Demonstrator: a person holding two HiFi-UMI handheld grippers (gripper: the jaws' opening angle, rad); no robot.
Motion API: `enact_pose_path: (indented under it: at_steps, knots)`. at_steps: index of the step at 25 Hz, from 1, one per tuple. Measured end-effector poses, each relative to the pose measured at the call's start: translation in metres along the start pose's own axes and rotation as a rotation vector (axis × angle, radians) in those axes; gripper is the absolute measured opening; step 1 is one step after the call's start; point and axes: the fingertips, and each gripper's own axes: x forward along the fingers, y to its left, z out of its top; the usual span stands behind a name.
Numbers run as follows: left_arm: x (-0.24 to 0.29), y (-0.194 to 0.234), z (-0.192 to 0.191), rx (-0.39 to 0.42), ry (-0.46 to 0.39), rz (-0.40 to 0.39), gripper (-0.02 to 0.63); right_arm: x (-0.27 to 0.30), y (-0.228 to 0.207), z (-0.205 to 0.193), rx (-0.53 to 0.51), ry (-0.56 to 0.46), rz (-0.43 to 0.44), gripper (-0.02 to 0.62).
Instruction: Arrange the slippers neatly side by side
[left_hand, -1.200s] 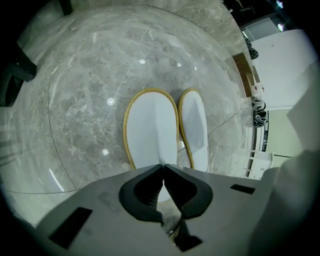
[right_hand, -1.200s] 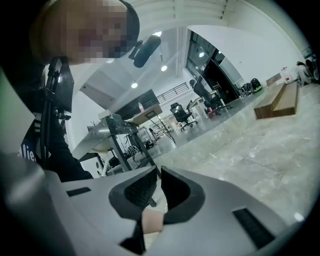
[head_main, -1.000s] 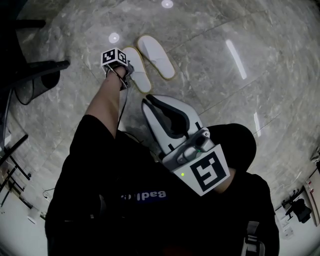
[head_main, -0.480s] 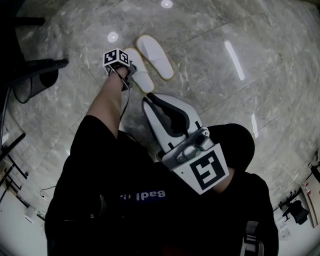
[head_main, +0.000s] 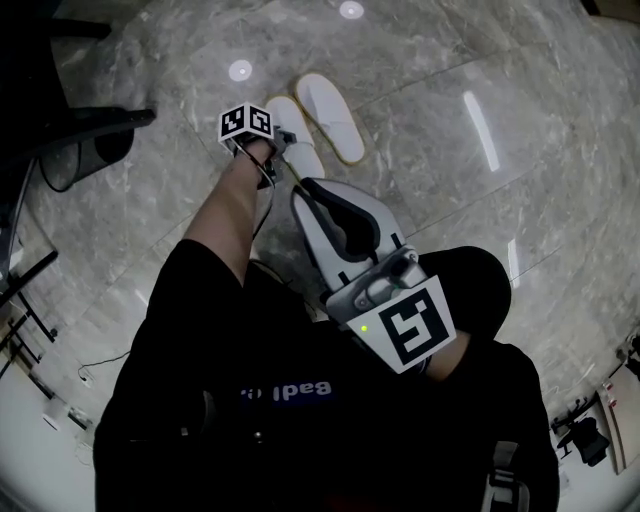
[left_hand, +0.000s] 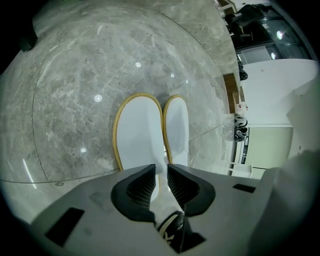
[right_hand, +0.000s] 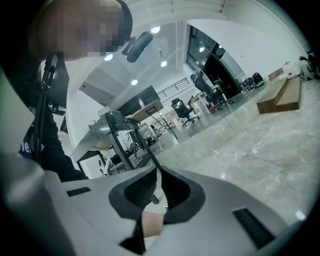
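Observation:
Two white slippers with tan edges lie side by side on the grey marble floor, toes pointing away. In the left gripper view they are the left slipper (left_hand: 137, 135) and the right slipper (left_hand: 176, 130). My left gripper (left_hand: 161, 172) hovers over the left slipper's heel; its jaws have just been opening, and the pads stand apart with white slipper showing in the gap. In the head view the left gripper (head_main: 283, 143) hides part of the left slipper (head_main: 300, 155), with the right slipper (head_main: 330, 115) beside it. My right gripper (head_main: 303, 193) is held level near my body, shut on nothing.
A black bin and chair base (head_main: 85, 150) stand at the left. A thin cable (head_main: 95, 365) lies on the floor near my feet. Far off in the right gripper view are desks (right_hand: 117, 125), office chairs (right_hand: 182, 110) and wooden boxes (right_hand: 280, 97).
My left gripper has lifted a little and drawn back from the left slipper's heel. Both slippers lie as before. The right gripper has kept still.

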Motion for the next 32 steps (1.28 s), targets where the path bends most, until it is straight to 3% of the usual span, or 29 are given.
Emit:
enact_pose_path:
  at_steps: [6, 10, 14, 18, 24, 32]
  knots:
    - [-0.026, 0.003, 0.003, 0.042, -0.044, -0.006, 0.051, 0.033, 0.015, -0.011, 0.001, 0.039, 0.008, 0.025]
    - [-0.062, -0.011, -0.001, 0.201, -0.122, 0.043, 0.049, 0.039, 0.04, -0.013, -0.092, 0.062, 0.007, 0.025]
    - [-0.121, -0.034, -0.008, 0.348, -0.282, 0.066, 0.049, 0.029, 0.056, -0.017, -0.187, 0.103, -0.049, 0.025]
    - [-0.192, -0.079, -0.029, 0.452, -0.416, 0.062, 0.049, 0.002, 0.076, 0.021, -0.225, 0.141, -0.08, 0.025]
    - [-0.332, -0.163, -0.073, 0.551, -0.678, -0.056, 0.049, -0.037, 0.119, 0.106, -0.29, 0.162, -0.117, 0.025]
    - [-0.527, -0.28, -0.175, 0.672, -0.911, -0.145, 0.049, -0.083, 0.19, 0.213, -0.356, 0.186, -0.141, 0.025]
